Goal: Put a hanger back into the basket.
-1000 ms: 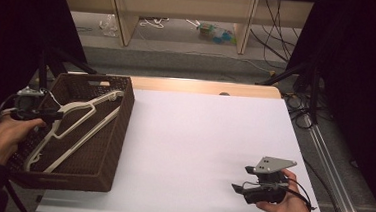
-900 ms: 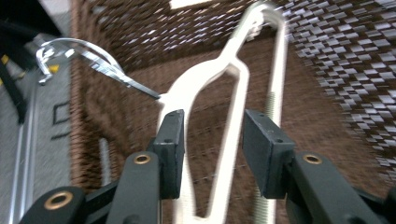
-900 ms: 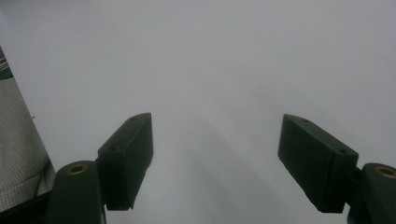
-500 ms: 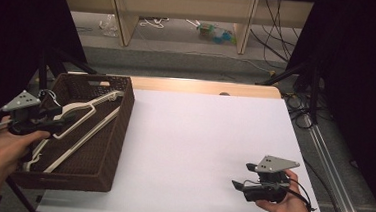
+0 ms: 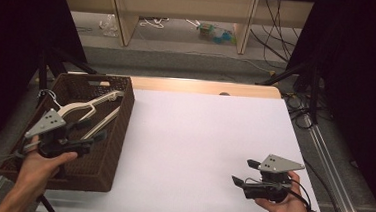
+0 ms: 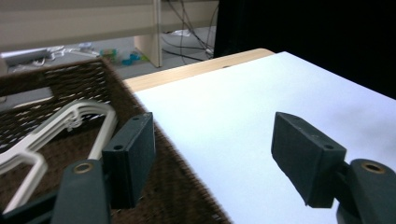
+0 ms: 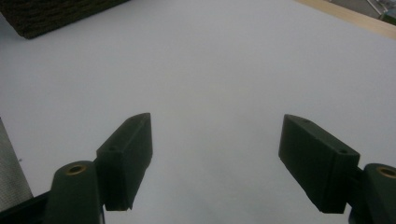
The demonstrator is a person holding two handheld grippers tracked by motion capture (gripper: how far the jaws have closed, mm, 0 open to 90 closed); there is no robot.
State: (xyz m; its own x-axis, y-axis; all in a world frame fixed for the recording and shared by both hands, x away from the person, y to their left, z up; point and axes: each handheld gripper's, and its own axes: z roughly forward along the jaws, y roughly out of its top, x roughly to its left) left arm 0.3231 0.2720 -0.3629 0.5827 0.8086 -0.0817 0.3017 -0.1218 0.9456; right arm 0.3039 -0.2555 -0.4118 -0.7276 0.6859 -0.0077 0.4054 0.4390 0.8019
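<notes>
Lying in the brown wicker basket (image 5: 119, 131), pale cream hangers (image 5: 88, 106)

basket (image 5: 115, 146): dark brown woven wicker, rough | hangers (image 5: 83, 106): pale, smooth, look like plastic | table (image 5: 198, 147): matt white sheet, bare wood along far edge | my left gripper (image 5: 91, 132) pads: matt black plastic

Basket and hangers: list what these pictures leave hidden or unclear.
- Hangers: high view, lower ends covered by the left hand-held gripper; their count is unclear.
- Hangers: left gripper view, cut off by the left edge and a jaw.
- Basket: high view, near floor hidden behind the hand.
</notes>
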